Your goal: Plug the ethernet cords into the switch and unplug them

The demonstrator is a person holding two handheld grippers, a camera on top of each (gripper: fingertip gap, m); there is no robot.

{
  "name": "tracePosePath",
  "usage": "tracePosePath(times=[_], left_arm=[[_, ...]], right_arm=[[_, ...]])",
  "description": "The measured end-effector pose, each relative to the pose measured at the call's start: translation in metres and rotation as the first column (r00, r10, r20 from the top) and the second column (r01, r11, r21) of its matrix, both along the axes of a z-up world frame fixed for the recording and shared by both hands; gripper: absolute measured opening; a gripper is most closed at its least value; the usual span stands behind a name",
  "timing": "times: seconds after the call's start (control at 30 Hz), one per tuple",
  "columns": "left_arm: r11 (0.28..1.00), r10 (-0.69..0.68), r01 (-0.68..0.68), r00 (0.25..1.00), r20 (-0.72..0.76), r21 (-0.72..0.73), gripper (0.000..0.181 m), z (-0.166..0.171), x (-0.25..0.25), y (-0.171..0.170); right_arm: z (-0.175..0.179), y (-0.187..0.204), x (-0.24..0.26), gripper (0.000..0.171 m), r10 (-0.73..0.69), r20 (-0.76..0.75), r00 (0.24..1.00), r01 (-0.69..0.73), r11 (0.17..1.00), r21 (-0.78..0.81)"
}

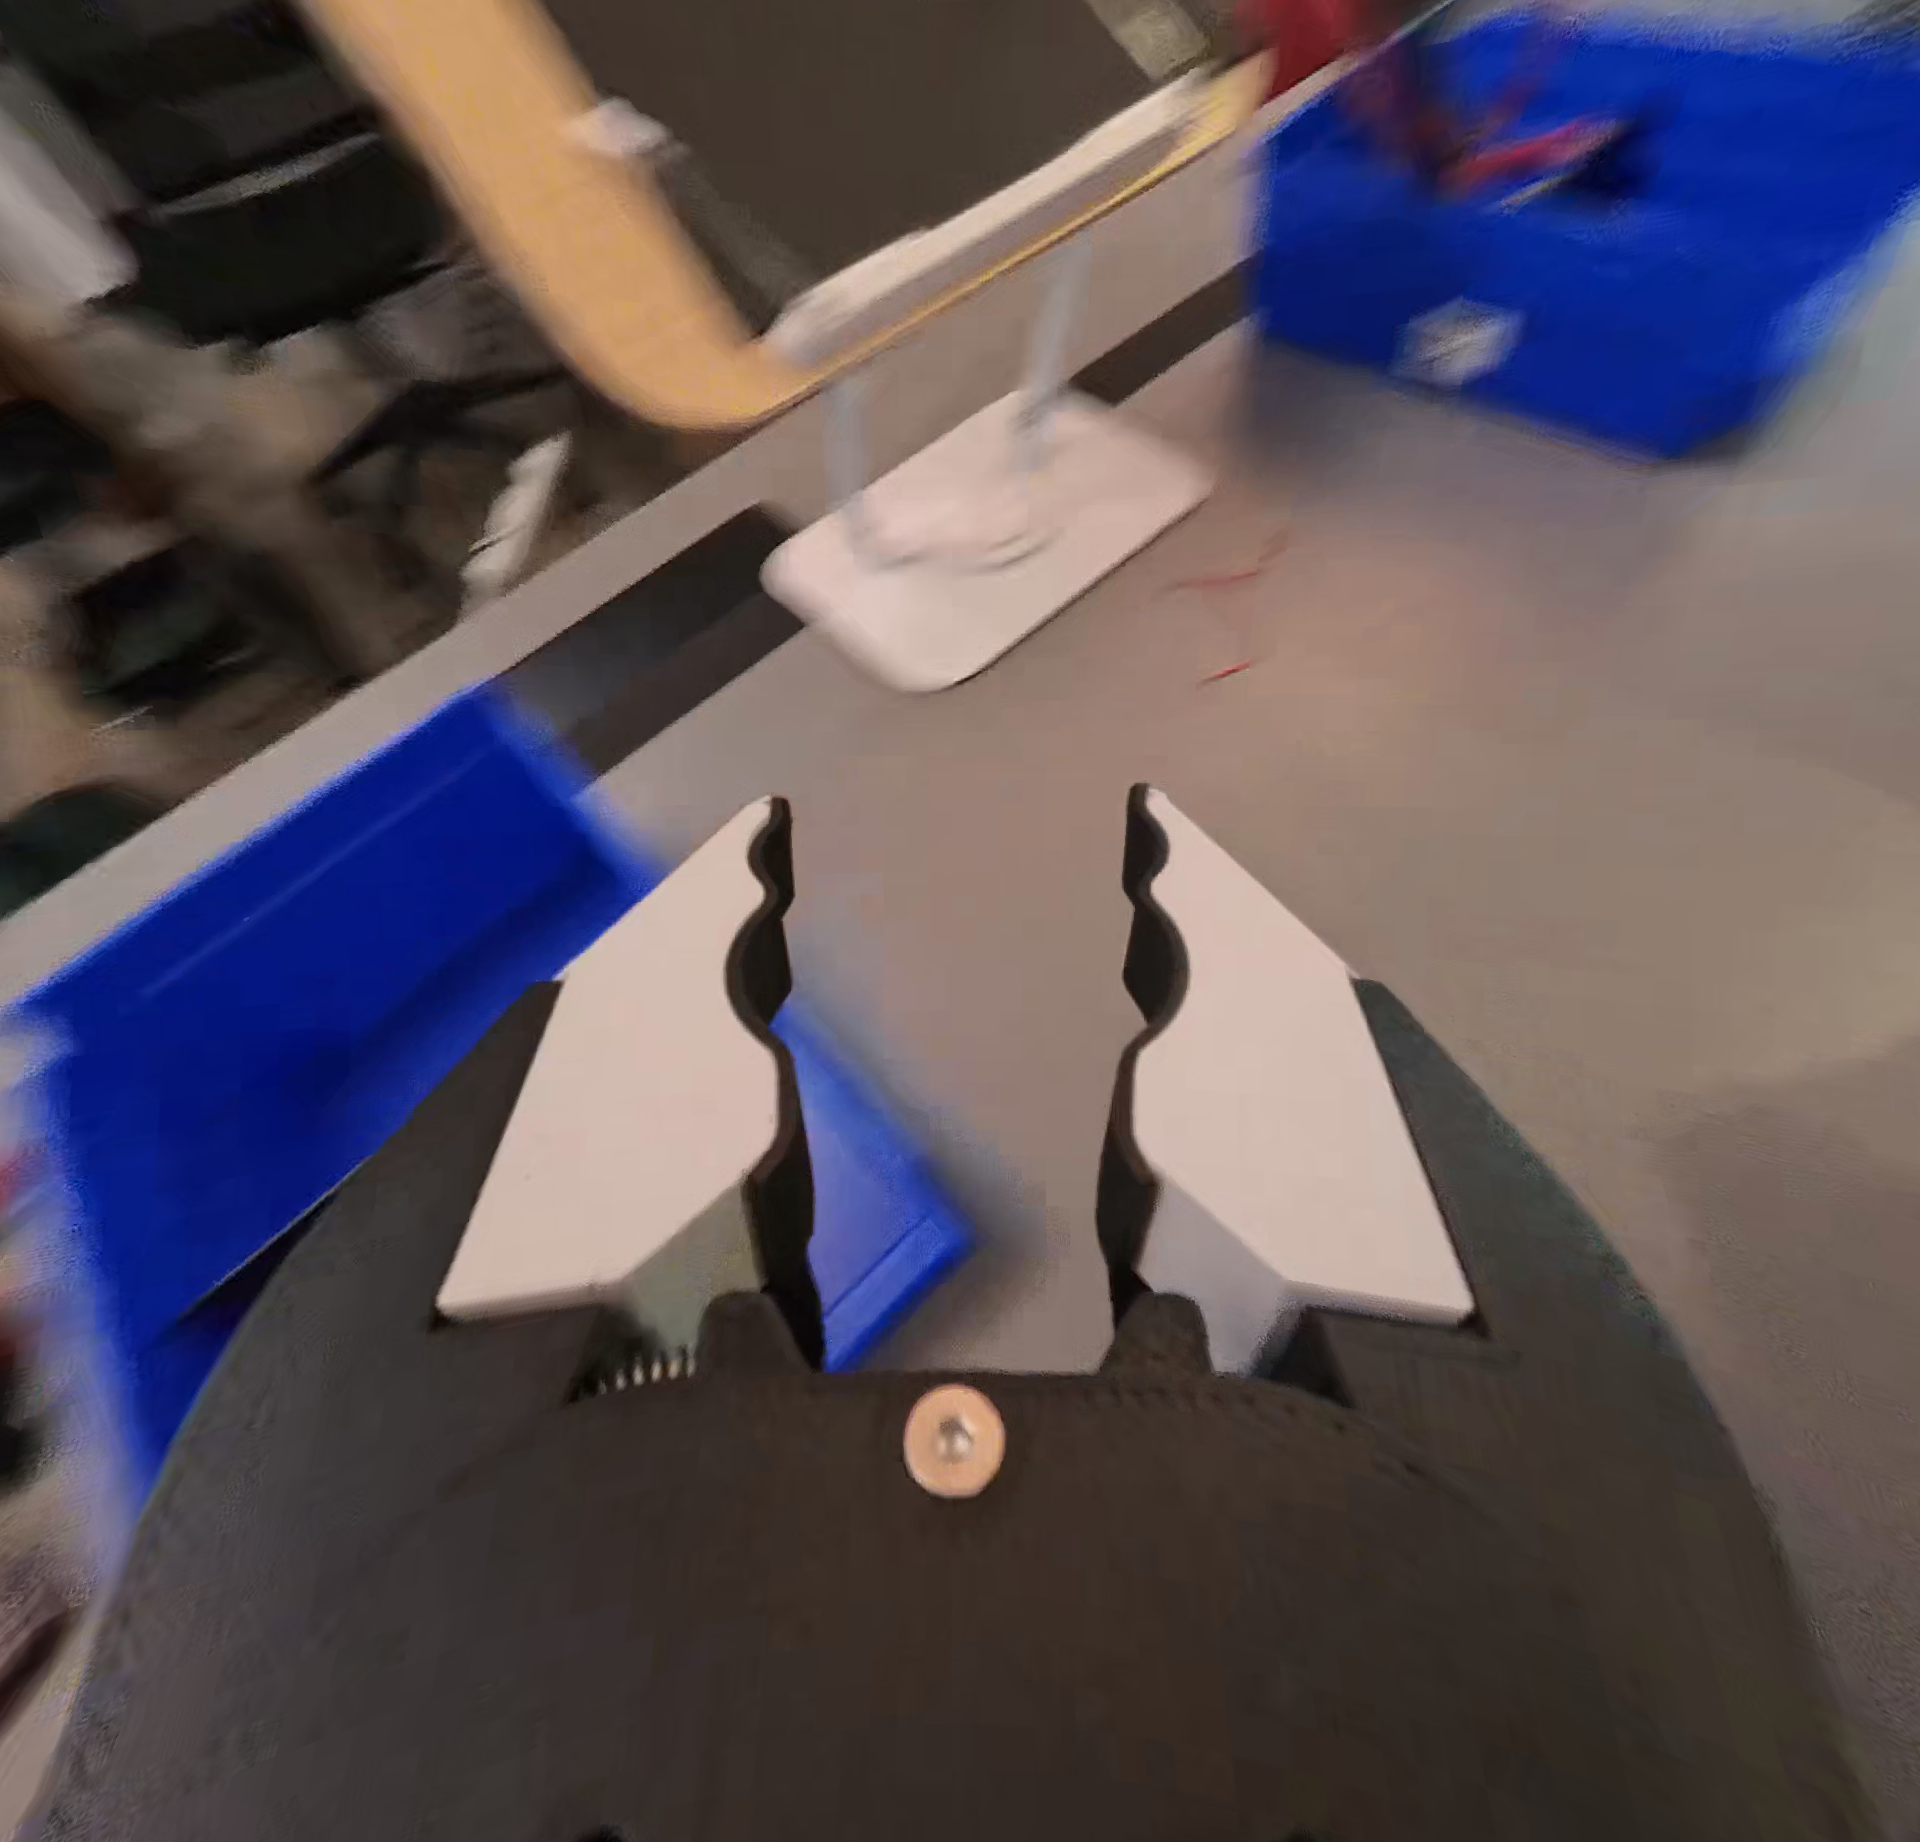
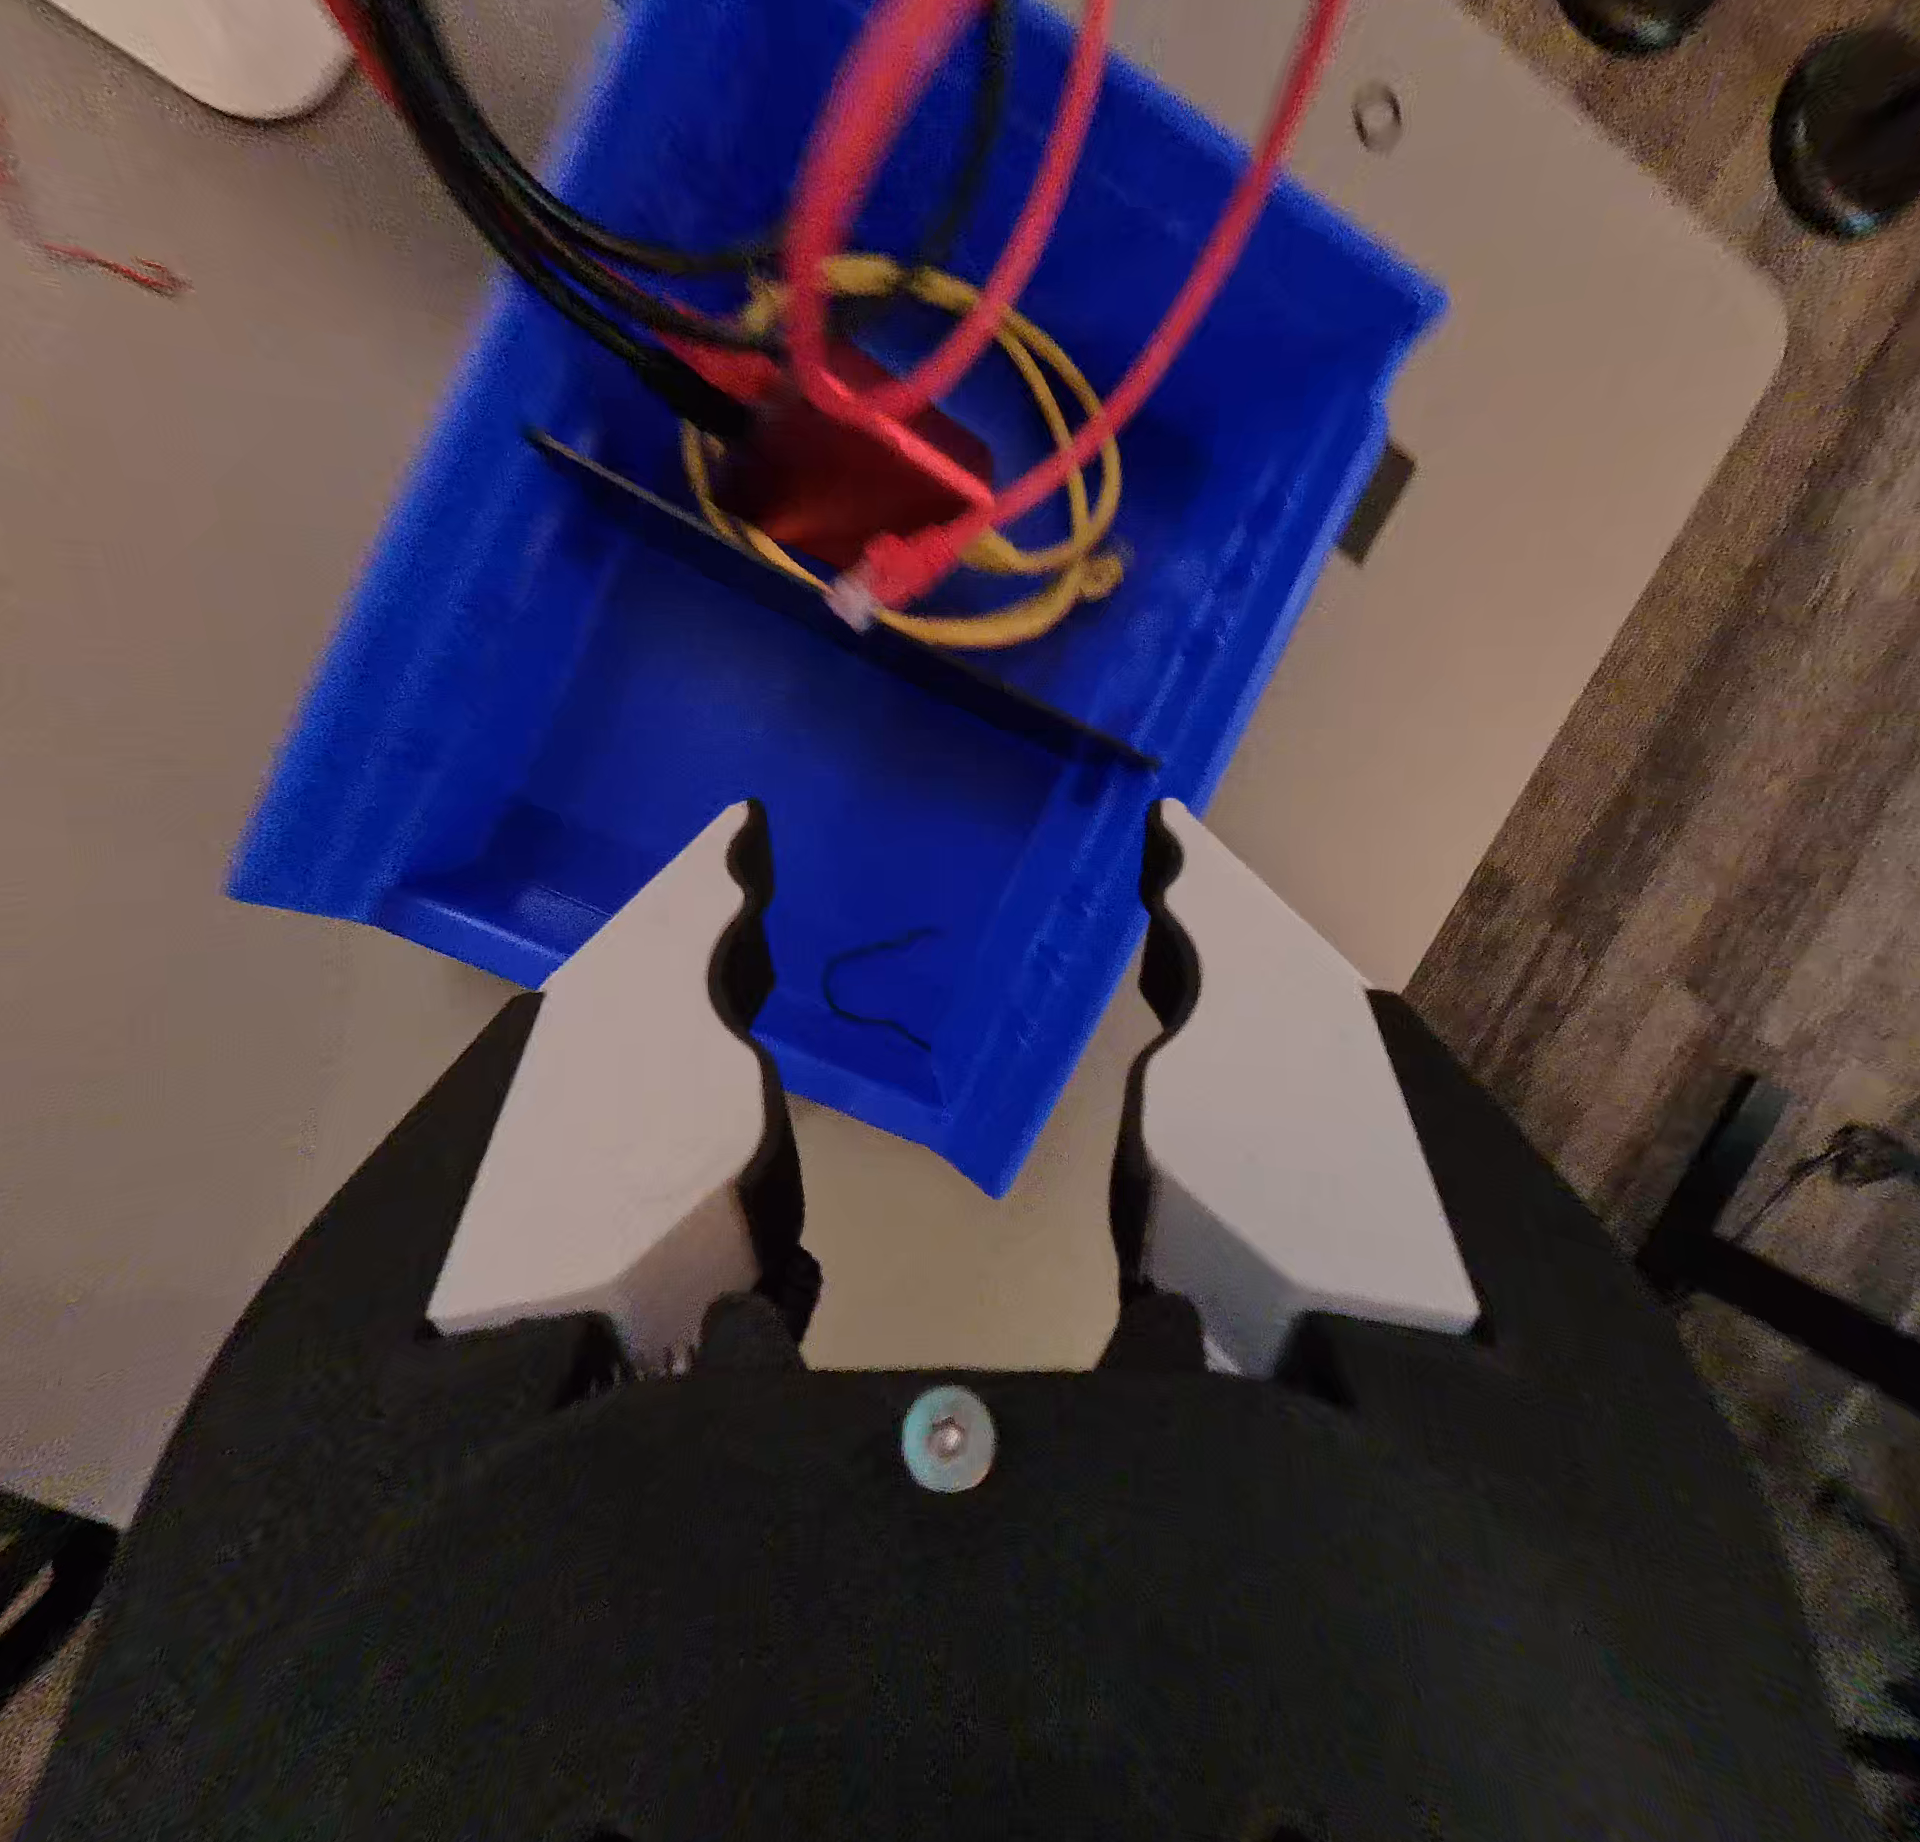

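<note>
Ethernet cords (image 2: 1049, 265) red and looping, hanging down ahead of the right hand-held gripper (image 2: 951, 816) into the far compartment of a blue bin (image 2: 1226, 857); one red plug (image 2: 894, 571) with a clear tip lying at the black divider (image 2: 831, 608), beyond the fingertips. Yellow cord (image 2: 1081, 514) coiled in that same far compartment, around a dark red block (image 2: 852, 473) of unclear kind, possibly the switch, too blurred to tell. Black cables (image 2: 499, 192) running in from ahead and to the left, ending near the red block. Near compartment of the bin directly past the right fingertips, holding only a thin black wire scrap (image 2: 873, 971). Right hand-held gripper spread wide, nothing between the fingers, poised above the near end of the bin over the pale surface (image 2: 208, 649). Left hand-held gripper (image 1: 956, 805) likewise spread apart and pinching nothing, hovering over the grey surface (image 1: 1455, 961). Second blue bin (image 1: 291, 1013) just to its left and partly under its left finger; another blue bin (image 1: 1558, 265) with red cords far ahead to the right. White stand base (image 1: 987, 566) ahead of the left fingertips, well apart from them. Left view heavily smeared, fine detail lost. Wood-patterned floor (image 2: 1662, 753) off to the right of the right hand-held gripper
</note>
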State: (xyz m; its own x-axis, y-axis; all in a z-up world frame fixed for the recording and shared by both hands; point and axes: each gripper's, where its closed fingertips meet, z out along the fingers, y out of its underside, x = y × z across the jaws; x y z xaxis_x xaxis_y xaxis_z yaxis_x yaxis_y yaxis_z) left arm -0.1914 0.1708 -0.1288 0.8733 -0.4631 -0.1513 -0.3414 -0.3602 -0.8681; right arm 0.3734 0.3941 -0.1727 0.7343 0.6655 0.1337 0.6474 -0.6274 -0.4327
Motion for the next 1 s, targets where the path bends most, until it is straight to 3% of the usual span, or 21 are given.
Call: tracePosePath(times=[0.1, 0.27, 0.37, 0.47, 0.63, 0.77, 0.9, 1.0], left_arm=[[0.938, 0.312, -0.341, 0.908, -0.279, -0.061, 0.064, -0.027, -0.111, -0.009], [0.792, 0.553, -0.550, 0.830, -0.068, -0.267, 0.099, -0.093, -0.210, -0.043], [0.736, 0.622, -0.624, 0.776, -0.103, -0.262, 0.097, -0.108, -0.243, -0.056], [0.727, 0.635, -0.607, 0.772, -0.021, -0.322, 0.093, -0.127, -0.249, -0.054], [0.806, 0.571, -0.449, 0.761, 0.308, -0.386, 0.058, -0.155, -0.229, -0.035], [0.815, 0.567, -0.450, 0.749, 0.344, -0.364, 0.047, -0.159, -0.234, -0.020], [0.819, 0.570, -0.432, 0.686, 0.452, -0.378, 0.030, -0.157, -0.239, -0.018], [0.792, 0.607, -0.485, 0.691, 0.393, -0.371, 0.010, -0.154, -0.247, -0.021]], right_arm=[[-0.037, 0.000, 0.046, 0.087, -0.095, -0.002, 0.995, 0.095, 0.995, 0.010], [-0.083, -0.001, 0.058, 0.072, -0.124, -0.181, 0.976, 0.122, 0.992, -0.022], [-0.107, -0.005, 0.057, 0.061, -0.130, -0.204, 0.970, 0.117, 0.991, -0.071], [-0.122, -0.003, 0.055, 0.038, -0.100, -0.163, 0.982, 0.094, 0.995, -0.044], [-0.121, 0.002, 0.051, 0.017, -0.110, -0.217, 0.970, 0.110, 0.994, -0.011], [-0.120, -0.001, 0.057, 0.005, -0.163, -0.204, 0.965, 0.161, 0.987, -0.026], [-0.119, -0.018, 0.060, 0.003, -0.175, -0.230, 0.957, 0.167, 0.985, -0.054], [-0.119, -0.038, 0.064, 0.003, -0.182, -0.229, 0.956, 0.173, 0.983, -0.061]])
